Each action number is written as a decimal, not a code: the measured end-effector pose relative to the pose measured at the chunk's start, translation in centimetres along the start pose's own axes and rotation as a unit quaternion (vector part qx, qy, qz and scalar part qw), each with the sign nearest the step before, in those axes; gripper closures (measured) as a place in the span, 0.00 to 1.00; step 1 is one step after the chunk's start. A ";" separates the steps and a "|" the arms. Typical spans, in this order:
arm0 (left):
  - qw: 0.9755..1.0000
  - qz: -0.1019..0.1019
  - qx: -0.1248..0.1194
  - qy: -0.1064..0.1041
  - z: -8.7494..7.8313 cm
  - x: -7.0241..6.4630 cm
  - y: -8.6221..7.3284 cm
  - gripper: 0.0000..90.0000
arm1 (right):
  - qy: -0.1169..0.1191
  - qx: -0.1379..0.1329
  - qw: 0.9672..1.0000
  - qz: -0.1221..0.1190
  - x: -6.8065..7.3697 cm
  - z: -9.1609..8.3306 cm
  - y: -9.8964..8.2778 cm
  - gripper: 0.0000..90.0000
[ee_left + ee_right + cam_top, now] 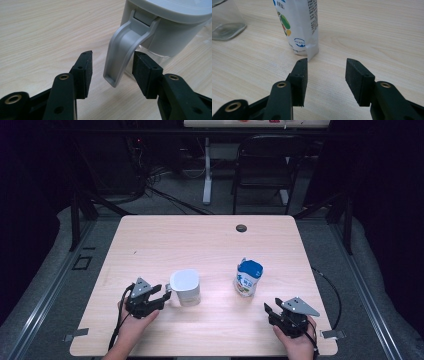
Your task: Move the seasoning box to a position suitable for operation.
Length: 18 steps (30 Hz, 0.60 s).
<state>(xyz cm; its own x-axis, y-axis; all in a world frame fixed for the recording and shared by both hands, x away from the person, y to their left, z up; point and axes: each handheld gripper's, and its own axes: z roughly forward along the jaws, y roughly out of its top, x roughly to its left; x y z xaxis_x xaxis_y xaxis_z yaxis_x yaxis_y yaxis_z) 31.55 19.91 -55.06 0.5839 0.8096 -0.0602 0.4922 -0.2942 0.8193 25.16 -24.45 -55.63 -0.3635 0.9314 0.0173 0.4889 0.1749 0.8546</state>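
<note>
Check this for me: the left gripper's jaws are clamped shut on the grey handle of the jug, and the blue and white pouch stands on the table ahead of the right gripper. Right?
Not quite. The left gripper is open: in the left gripper view the jug's grey handle sits between the pads, with a gap on the left side. The pouch does stand ahead of the right gripper.

White plastic jug [172, 27] top: cut off by the left gripper view's edge.
Blue-and-white milk pouch [297, 25] top: cut off.
Pouch print: too small to read.

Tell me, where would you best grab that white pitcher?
By its handle, probably. It curves off the pitcher toward the left gripper, whose open jaws already straddle its free lower end. Come from that side; the body looks too wide.
</note>
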 end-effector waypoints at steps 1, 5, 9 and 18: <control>1.000 -0.004 -0.001 -0.003 0.1 0.0 0.0 0.57 | -0.001 -0.002 1.000 0.001 0.0 0.0 0.0 0.59; 1.000 -0.011 0.000 -0.007 0.7 0.0 0.2 0.59 | -0.001 -0.002 1.000 0.003 -0.1 -0.1 0.0 0.59; 1.000 0.000 -0.002 0.003 1.2 -0.1 0.2 0.63 | 0.000 0.001 1.000 0.004 -0.1 0.1 -0.1 0.58; 1.000 0.016 -0.003 0.000 1.4 -0.2 0.2 0.77 | 0.003 0.002 1.000 -0.001 0.0 0.3 0.0 0.58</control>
<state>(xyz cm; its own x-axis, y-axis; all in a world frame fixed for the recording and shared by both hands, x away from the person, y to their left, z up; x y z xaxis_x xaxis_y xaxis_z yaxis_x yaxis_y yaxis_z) 32.41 18.98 -55.67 0.5988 0.8002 -0.0332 0.4699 -0.3174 0.8237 25.37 -24.36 -55.79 -0.3694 0.9291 0.0195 0.4922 0.1778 0.8521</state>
